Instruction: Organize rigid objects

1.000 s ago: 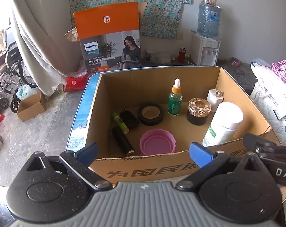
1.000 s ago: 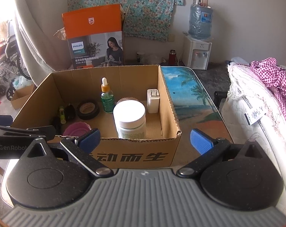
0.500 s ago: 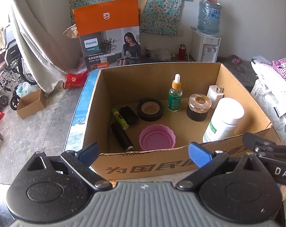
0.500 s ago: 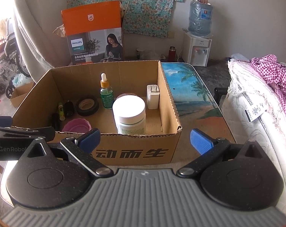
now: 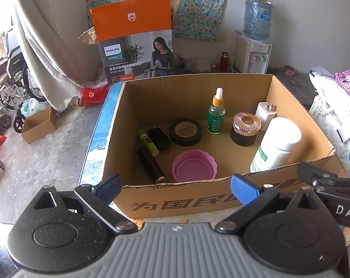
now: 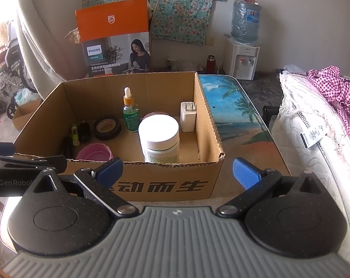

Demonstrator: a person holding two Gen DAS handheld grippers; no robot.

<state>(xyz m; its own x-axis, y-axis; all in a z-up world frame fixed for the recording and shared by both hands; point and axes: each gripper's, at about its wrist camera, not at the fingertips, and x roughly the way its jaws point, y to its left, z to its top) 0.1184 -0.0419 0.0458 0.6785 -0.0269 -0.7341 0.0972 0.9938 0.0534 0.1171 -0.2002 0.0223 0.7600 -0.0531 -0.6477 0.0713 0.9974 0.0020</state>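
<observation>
An open cardboard box (image 5: 189,199) (image 6: 165,185) stands on a table. Inside it are a white bottle (image 5: 277,146) (image 6: 160,137), a green dropper bottle (image 5: 216,114) (image 6: 130,113), a black tape roll (image 5: 185,131) (image 6: 106,127), a pink lid (image 5: 194,166) (image 6: 95,152), a dark jar with a copper lid (image 5: 245,128), a white charger (image 5: 265,115) (image 6: 188,116), a black tube (image 5: 150,164) and a green tube (image 5: 147,142). My left gripper (image 5: 175,185) and right gripper (image 6: 177,172) are both open and empty, in front of the box's near wall.
The table top with a beach picture (image 6: 233,108) extends right of the box. A bed with white bedding (image 6: 314,139) lies to the right. An orange Philips box (image 5: 133,39), a water dispenser (image 5: 255,46) and a wheelchair (image 5: 8,88) stand on the floor behind.
Both grippers have pulled back and risen slightly from the box, so more of its inside shows. Both stay open. The objects in the box have not moved.
</observation>
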